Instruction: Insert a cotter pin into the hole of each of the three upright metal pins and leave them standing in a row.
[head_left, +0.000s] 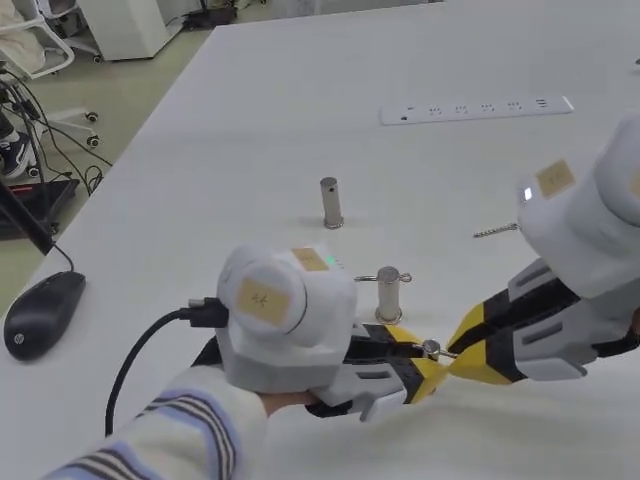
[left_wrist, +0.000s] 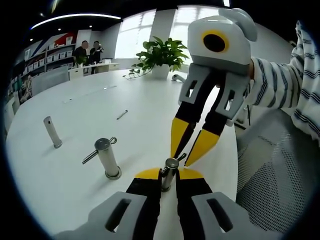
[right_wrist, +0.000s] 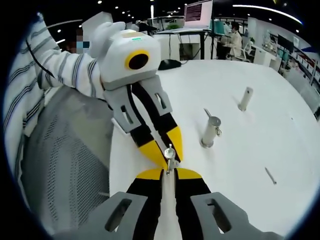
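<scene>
A person's left hand (head_left: 285, 402), in a striped sleeve (head_left: 185, 432), reaches in low from the near edge of the white table (head_left: 250, 100). It holds the left gripper (head_left: 420, 360) level and pointing right. The gripper's jaws are closed around the shaft of the nearest metal pin (left_wrist: 170, 172), which stands upright between the yellow tips.

The right gripper (head_left: 462, 352) comes in from the right, tilted downward, and the two sets of tips almost touch at the pin's head. Its jaws are pressed nearly together on a thin cotter pin (left_wrist: 181, 157), held right at the top of that pin. Whether the cotter pin has entered the hole cannot be told.

Just beyond stands the middle metal pin (head_left: 388, 296), upright, with a fitted cotter pin (head_left: 380, 277) through its head. The far metal pin (head_left: 330, 203) stands farther back, well apart, its head bare. A loose cotter pin (head_left: 495, 231) lies flat on the table to the right of it.

A power strip (head_left: 478, 110) lies far right and a computer mouse (head_left: 42, 312) sits at the near left edge.
</scene>
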